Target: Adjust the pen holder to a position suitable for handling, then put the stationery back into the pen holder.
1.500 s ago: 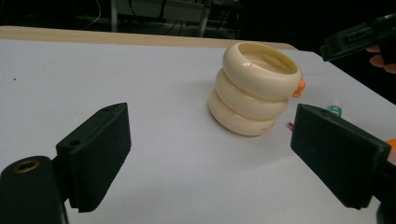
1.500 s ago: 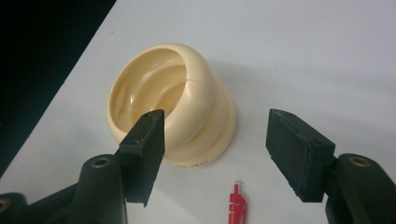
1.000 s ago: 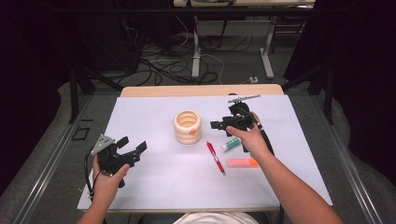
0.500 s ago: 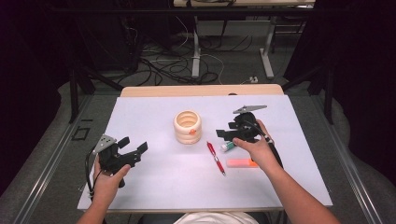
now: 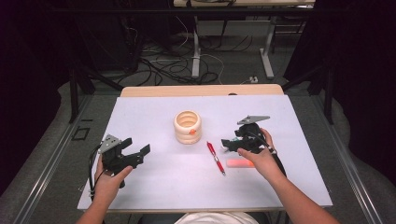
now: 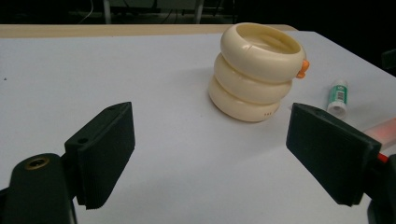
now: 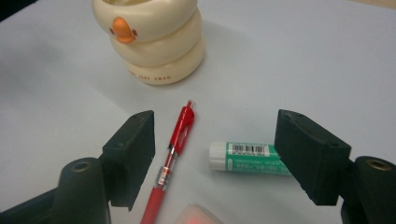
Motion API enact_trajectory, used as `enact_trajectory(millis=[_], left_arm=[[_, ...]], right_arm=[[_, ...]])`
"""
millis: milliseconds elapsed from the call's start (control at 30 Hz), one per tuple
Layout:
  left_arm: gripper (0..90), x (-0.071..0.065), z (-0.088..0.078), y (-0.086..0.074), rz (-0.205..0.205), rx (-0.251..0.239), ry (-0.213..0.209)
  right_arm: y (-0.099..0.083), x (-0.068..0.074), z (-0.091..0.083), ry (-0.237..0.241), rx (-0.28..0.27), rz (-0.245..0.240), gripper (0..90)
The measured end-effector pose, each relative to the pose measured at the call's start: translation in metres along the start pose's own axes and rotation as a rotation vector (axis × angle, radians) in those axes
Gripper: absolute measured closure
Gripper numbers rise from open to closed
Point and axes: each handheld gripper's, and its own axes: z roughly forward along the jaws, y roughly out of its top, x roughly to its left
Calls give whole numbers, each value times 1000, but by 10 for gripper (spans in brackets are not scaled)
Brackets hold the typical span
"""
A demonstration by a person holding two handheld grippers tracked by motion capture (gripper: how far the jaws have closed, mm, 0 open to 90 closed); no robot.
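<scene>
Item: green-and-white glue stick (image 7: 252, 158), lying flat on white table (image 5: 154, 186), near cream ringed duck-face holder (image 7: 152, 39). Long axis spans the gap of right gripper (image 7: 215, 154), whose 2 jaws, just widened, straddle it unclamped. Left gripper (image 6: 210, 154): apart, empty, farther off.

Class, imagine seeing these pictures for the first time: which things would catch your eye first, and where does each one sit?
First the cream duck-faced holder, standing mid-table like three stacked rings. Next the red pen lying in front of it, between the open jaws of the right gripper, with a green-labelled glue stick beside the pen.
</scene>
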Motion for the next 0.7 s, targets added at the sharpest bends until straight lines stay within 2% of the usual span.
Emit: enact_trajectory(millis=[100, 267, 400, 533, 600, 667, 700], left_arm=[[158, 0, 1, 0, 12, 16, -2], [158, -1, 1, -1, 13, 14, 1], [158, -1, 1, -1, 17, 14, 3], [158, -2, 1, -1, 17, 15, 3], [158, -2, 1, -1, 19, 14, 3], [158, -2, 1, -1, 20, 17, 2], [158, -2, 1, -1, 21, 17, 2]], right_arm=[[-3, -1, 2, 0, 16, 2, 300], [-5, 2, 5, 6, 37, -3, 324], [-5, 6, 7, -10, 52, -35, 322], [-4, 9, 8, 3, 71, -59, 336], [-4, 11, 10, -1, 79, -59, 343], [-4, 13, 12, 3, 93, -54, 386], [-4, 14, 12, 4, 121, -44, 399]])
